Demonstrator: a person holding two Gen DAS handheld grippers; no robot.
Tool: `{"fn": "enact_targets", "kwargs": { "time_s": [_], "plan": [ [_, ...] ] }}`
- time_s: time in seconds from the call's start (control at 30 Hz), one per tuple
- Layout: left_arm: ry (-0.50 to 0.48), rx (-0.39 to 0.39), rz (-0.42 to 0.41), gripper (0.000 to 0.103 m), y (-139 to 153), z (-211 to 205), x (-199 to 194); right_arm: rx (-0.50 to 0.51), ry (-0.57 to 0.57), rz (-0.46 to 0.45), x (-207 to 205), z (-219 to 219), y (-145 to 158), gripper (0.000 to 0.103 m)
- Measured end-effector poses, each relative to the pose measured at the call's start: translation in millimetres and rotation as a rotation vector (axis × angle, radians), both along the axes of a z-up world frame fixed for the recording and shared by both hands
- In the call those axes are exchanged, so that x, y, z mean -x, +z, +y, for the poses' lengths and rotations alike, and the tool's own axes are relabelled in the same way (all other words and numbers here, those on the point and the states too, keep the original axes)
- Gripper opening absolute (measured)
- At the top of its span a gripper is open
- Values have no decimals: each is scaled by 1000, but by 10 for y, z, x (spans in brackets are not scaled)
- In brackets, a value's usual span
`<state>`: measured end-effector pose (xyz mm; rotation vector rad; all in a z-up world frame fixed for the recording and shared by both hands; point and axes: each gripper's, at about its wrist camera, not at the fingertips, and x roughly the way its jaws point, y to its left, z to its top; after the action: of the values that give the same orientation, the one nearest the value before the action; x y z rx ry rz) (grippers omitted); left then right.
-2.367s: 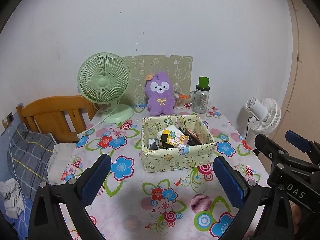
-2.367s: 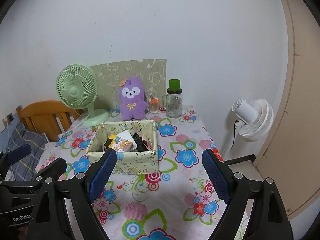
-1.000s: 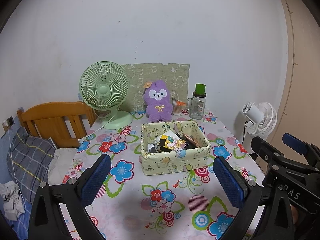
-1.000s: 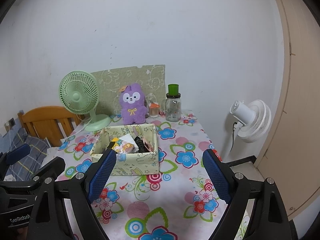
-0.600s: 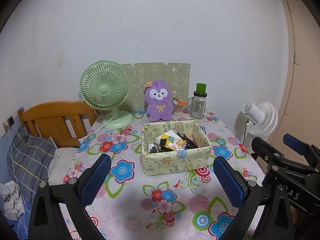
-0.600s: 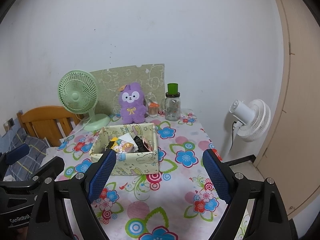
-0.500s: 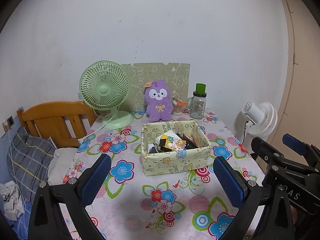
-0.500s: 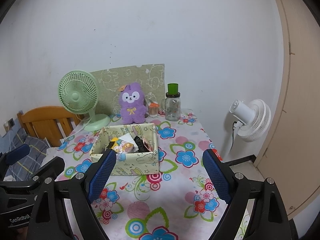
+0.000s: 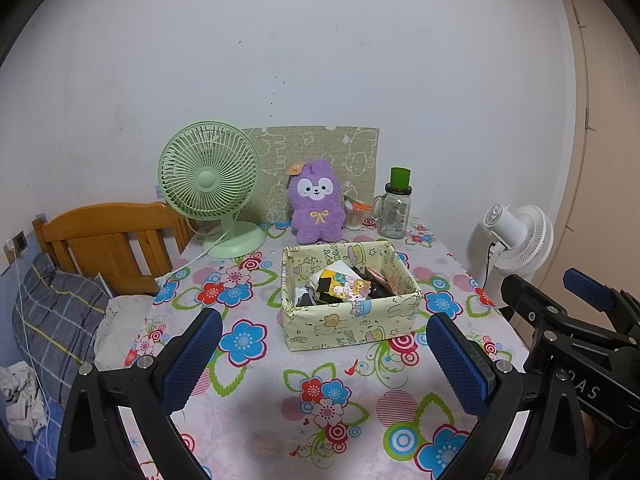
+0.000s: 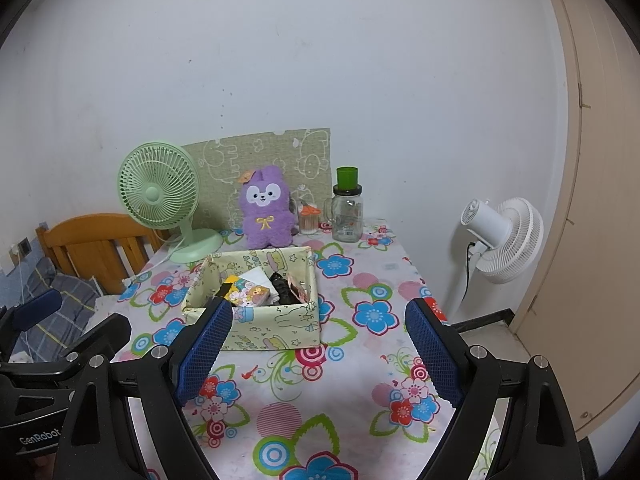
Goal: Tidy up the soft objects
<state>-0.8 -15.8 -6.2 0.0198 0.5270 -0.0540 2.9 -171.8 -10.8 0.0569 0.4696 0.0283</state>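
Nothing held: both grippers wait spread wide over the near edge of the table (image 9: 256, 412).

Evidently the left gripper (image 9: 324, 354) and right gripper (image 10: 318, 354) hang back, jaws apart and empty, leaving a clear line to the box (image 9: 352, 328) at mid-table. The plush (image 9: 317, 204), purple and fuzzy with a white face patch, a yellow bow and an orange tag at one ear, sits upright at the far edge just beyond the box, between the green fan (image 9: 210, 184) on its left and the jar (image 9: 396, 210) on its right; probably it goes into the box next.
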Motion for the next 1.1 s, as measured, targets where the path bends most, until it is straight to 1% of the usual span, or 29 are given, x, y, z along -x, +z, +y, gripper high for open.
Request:
{"fn": "enact_targets", "kwargs": {
  "time_s": [0.87,1.1],
  "plan": [
    [-5,-1,2,103,13,-34,33,-4,-2,4,25,-38,4,90],
    [-7,8,-1,103,27,-33,33,3,-4,-10,45,-36,30,90]
  ]
}}
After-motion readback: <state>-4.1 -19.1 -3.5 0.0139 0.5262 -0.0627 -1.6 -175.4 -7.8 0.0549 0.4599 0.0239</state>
